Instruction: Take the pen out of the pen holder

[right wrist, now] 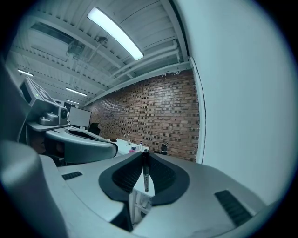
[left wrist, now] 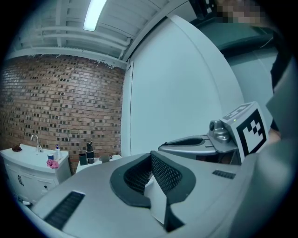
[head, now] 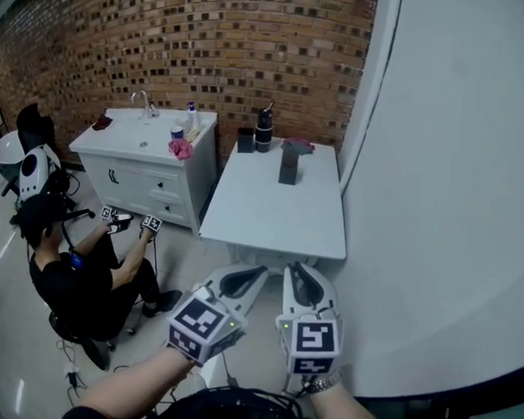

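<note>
Brick backdrop [right wrist: 153,116]; right gripper [right wrist: 144,155] seemingly pinches slim pen [right wrist: 145,173].

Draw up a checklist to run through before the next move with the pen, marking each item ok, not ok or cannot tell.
1. Pen gripped between the right claw and its pads: ok.
2. Pen lies straight along the pads, not skewed: ok.
3. Left claw empty, jaws together: ok.
4. Pen out of any container on the white table: ok; both claws hang short of the table.
5. Bare table surface at the near edge: ok.
6. Seated person clear of the table: ok, off to the left.
</note>
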Demonstrator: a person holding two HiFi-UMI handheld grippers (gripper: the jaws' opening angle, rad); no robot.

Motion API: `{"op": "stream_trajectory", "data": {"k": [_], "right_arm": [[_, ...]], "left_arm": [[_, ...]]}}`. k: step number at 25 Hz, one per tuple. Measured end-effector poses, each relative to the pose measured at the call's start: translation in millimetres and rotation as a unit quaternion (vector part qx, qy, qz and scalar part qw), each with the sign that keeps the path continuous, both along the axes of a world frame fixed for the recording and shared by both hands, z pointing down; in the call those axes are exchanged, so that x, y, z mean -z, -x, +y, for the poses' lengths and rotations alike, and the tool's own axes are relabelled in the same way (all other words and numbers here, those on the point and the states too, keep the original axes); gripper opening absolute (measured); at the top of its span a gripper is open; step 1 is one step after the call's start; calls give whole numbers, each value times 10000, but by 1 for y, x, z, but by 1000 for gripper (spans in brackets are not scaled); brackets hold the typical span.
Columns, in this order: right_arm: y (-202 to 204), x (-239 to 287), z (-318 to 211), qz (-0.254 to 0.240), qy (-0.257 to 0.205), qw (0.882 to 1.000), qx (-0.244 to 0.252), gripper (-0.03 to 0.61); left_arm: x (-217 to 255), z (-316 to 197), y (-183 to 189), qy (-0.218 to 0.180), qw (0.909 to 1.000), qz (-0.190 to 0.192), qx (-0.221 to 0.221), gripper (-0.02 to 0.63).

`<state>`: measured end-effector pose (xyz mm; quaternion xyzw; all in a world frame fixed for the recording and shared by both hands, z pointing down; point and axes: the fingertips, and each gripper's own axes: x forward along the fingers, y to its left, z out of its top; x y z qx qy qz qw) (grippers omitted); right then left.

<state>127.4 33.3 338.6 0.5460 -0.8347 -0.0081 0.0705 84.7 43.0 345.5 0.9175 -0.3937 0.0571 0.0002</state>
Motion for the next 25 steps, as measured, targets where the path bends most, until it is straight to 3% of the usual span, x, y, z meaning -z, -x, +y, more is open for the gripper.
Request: {"op": "stream_trajectory", "data": {"k": [16, 25], "right_arm": [[45, -7, 8, 27, 66, 9993, -375, 54], [68, 3, 18, 49, 101, 9991, -401, 54]], "left_arm": [[4, 8, 47, -73, 9988, 95, -470, 3], [17, 11, 65, -26, 9985, 228, -495, 3]]}}
